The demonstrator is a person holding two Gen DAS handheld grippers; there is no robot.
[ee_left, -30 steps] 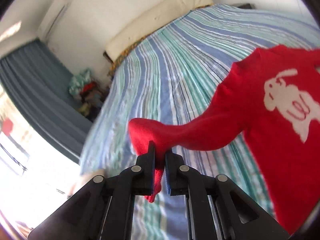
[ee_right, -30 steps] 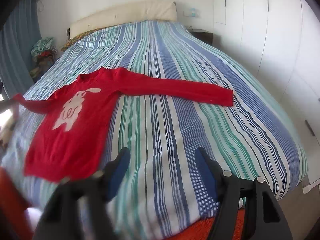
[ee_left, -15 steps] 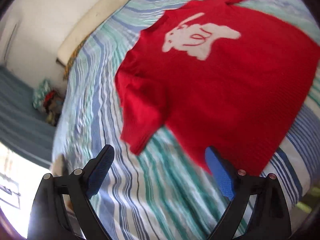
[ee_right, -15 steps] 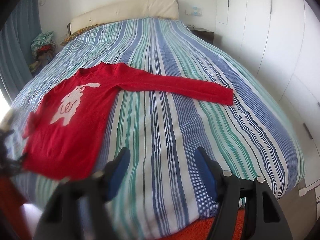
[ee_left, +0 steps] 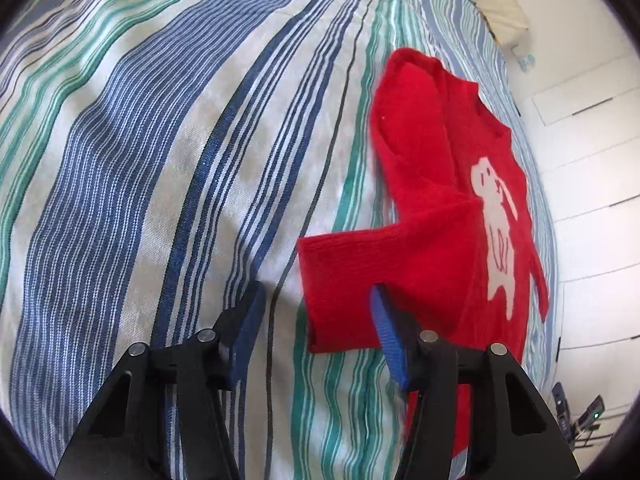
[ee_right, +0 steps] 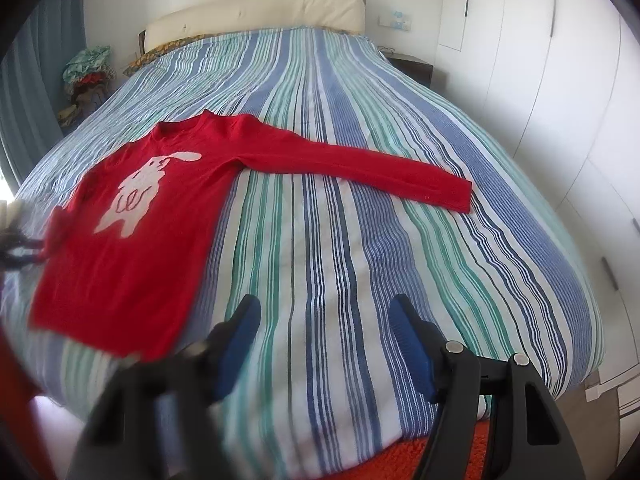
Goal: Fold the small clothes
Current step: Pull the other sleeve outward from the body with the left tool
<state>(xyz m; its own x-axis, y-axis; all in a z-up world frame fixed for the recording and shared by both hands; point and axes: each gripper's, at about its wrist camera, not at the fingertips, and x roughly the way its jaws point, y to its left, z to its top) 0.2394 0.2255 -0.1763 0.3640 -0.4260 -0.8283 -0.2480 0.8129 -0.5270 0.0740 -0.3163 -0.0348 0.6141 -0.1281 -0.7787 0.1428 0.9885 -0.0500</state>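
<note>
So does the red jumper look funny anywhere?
A bit lopsided: one sleeve of the red jumper is folded onto its body, bunched and crooked, while the other sleeve lies stretched out across the striped bed.

Pretty bright bedroom, daylight everywhere. The bed (ee_right: 340,208) takes up most of it, covered in a blue, green and white striped sheet, with a cream headboard (ee_right: 256,12) at its far end. White wardrobe doors (ee_right: 560,92) run along the bed's right side, a dark nightstand (ee_right: 412,66) sits by the headboard, and blue curtains (ee_right: 36,92) hang on the left.
</note>
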